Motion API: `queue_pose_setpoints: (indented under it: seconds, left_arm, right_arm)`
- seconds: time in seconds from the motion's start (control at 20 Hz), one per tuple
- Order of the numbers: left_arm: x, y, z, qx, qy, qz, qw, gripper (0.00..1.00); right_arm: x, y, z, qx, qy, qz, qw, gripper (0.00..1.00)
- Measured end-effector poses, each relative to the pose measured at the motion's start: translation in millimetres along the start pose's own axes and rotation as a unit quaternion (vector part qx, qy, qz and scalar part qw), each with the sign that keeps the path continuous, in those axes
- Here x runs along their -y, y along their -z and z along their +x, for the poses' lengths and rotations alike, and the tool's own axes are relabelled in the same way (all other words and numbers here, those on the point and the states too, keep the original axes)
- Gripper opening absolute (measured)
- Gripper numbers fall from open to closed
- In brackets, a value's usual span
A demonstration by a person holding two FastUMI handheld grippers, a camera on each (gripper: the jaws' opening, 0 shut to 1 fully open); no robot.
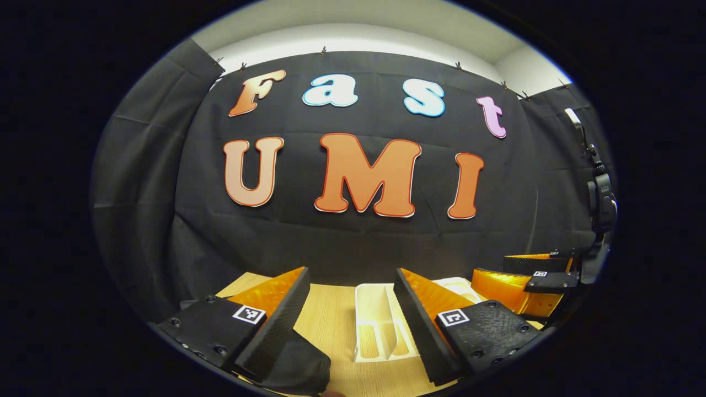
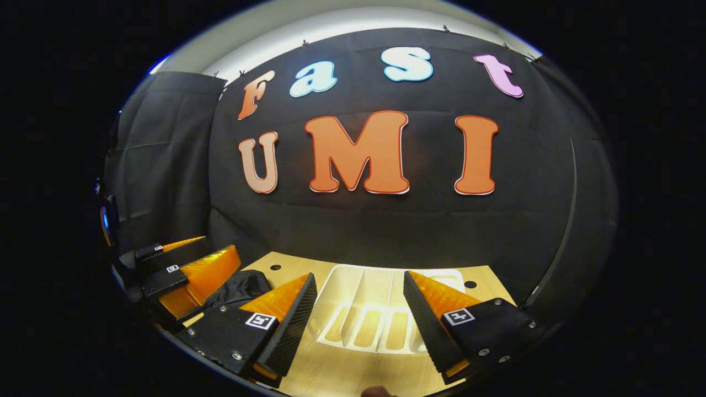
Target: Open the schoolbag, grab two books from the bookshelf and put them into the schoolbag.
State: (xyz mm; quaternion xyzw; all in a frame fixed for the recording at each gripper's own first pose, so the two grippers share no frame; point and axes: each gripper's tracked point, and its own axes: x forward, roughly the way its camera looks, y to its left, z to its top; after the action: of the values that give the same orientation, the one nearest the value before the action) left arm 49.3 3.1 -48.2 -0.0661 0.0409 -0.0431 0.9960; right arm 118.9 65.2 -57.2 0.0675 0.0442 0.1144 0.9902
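The bookshelf (image 2: 380, 309) is a white slotted rack lying on the far middle of the wooden worktop (image 2: 336, 369), close to the black cloth wall (image 2: 386, 231). In the right gripper view its upright dividers and the slots in its floor show between the right tool's fingers, but its right end is hidden behind the right-hand finger, and no book can be made out in any of the compartments that show. In the left gripper view the same bookshelf (image 1: 375, 325) shows as one narrow compartment, the rest covered by the left tool's right-hand finger.

The schoolbag (image 2: 242, 289) is a dark, crumpled shape on the worktop to the left of the bookshelf; whether it is open or zipped cannot be told. In the left gripper view only a dark rounded corner of it (image 1: 300, 366) shows at the near edge, under the left-hand finger, cut off by the edge of the view.

The left tool (image 1: 353, 309) hangs above the worktop with its fingers spread wide and nothing between them. The right tool (image 2: 358, 314) is likewise spread and empty, above the near side of the bookshelf. Each tool also appears at the side of the other's view, partly cut off.
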Motion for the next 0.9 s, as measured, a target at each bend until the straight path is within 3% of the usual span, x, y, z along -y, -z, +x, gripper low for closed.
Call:
queue_pose_setpoints:
  seconds: [0.55, 0.9]
  left_arm:
    - [2, 1, 0, -0.003, 0.011, 0.033, 0.999, 0.95]
    - [-1, -4, 6, 0.010, 0.003, 0.023, 1.000, 0.95]
  right_arm:
    - [6, 11, 2, -0.005, 0.021, 0.001, 1.000, 0.94]
    - [18, 11, -5, 0.003, 0.031, 0.014, 0.999, 0.94]
